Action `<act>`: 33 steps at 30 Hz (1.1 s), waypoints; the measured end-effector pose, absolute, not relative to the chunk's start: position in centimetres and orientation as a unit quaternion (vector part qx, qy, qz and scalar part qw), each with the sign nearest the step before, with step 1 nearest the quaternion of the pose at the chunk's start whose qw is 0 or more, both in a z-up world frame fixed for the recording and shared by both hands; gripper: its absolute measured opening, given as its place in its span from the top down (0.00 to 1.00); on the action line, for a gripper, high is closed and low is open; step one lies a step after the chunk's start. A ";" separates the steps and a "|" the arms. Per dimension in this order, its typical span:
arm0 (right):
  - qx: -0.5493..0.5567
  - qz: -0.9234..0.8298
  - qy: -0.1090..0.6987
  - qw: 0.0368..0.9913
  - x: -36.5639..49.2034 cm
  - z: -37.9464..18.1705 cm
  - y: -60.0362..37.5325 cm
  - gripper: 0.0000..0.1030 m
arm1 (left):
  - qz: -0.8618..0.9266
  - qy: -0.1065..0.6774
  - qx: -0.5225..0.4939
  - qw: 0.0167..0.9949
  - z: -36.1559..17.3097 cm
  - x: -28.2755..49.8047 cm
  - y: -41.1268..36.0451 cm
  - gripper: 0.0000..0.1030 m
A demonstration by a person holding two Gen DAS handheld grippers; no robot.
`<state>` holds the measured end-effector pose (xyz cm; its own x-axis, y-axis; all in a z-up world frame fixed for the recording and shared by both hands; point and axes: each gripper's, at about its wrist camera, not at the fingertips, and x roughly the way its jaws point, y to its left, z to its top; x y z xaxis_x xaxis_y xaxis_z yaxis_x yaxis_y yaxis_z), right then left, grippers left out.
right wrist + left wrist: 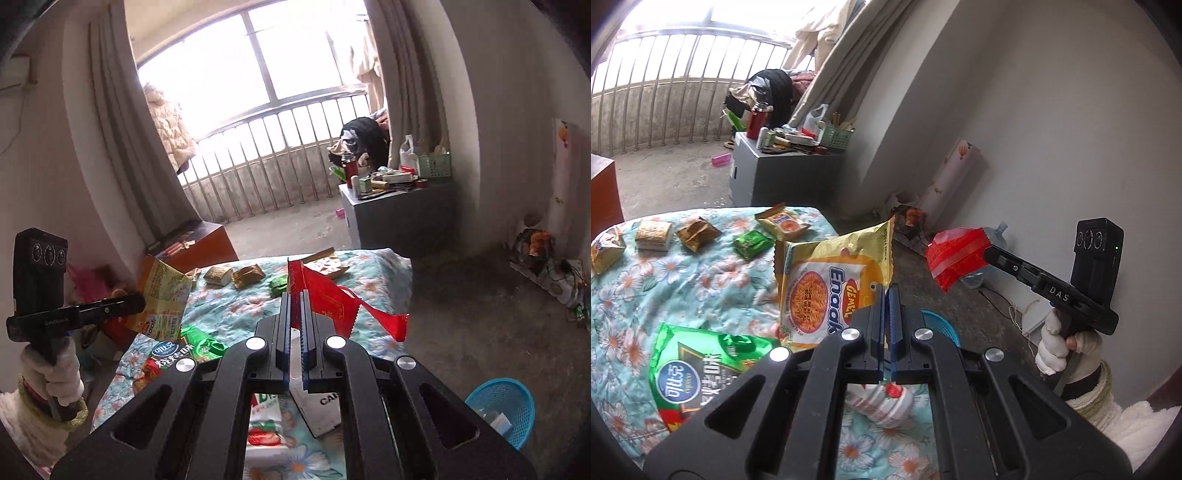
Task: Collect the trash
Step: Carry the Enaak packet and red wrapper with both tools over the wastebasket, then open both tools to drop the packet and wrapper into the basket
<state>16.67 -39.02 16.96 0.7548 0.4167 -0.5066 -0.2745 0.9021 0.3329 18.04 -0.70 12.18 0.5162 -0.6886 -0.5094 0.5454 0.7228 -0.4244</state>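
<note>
My left gripper [885, 290] is shut on a yellow Enaak noodle snack wrapper [827, 280] and holds it up above the floral-covered table [694, 280]. It also shows in the right wrist view [162, 291], at the left gripper [142, 301]. My right gripper [295, 295] is shut on a red wrapper [325, 299], lifted off the table; it shows in the left wrist view [956, 254] to the right of the table. A blue basket [506, 406] stands on the floor at the right, partly hidden in the left wrist view [942, 325].
On the floral cloth lie a green snack bag [701, 369], a strawberry-print pack [886, 398], a small green wrapper [753, 243], several gold and brown wrappers [653, 234] and a white card [317, 406]. A grey cabinet [399, 214] with clutter stands beyond.
</note>
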 end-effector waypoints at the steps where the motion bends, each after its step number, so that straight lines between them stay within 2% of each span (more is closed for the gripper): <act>1: 0.128 0.172 0.296 0.931 15.9 16.7 -40.7 0.96 | -0.372 0.343 -0.099 0.857 12.2 18.0 -2.5 1.00; 7: 0.175 0.083 0.308 0.931 12.1 13.6 -49.7 0.96 | -0.443 0.370 -0.055 0.815 11.6 18.7 -13.8 1.00; 12: 0.216 0.015 0.332 0.918 10.3 9.5 -55.9 0.96 | -0.489 0.413 -0.024 0.768 9.1 19.8 -23.9 1.00; 23: 0.352 -0.079 0.392 0.846 10.8 -4.2 -66.1 0.96 | -0.504 0.534 0.055 0.677 -2.8 22.1 -43.3 1.00; 33: 0.449 -0.138 0.426 0.773 13.5 -16.5 -71.7 0.95 | -0.468 0.599 0.085 0.644 -13.4 24.4 -51.1 1.00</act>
<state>13.51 -71.67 -16.46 0.5986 0.1700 -0.7828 0.5962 0.5581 0.5771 24.36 -51.09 -13.45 -0.1562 -0.5008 -0.8513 0.7049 0.5472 -0.4513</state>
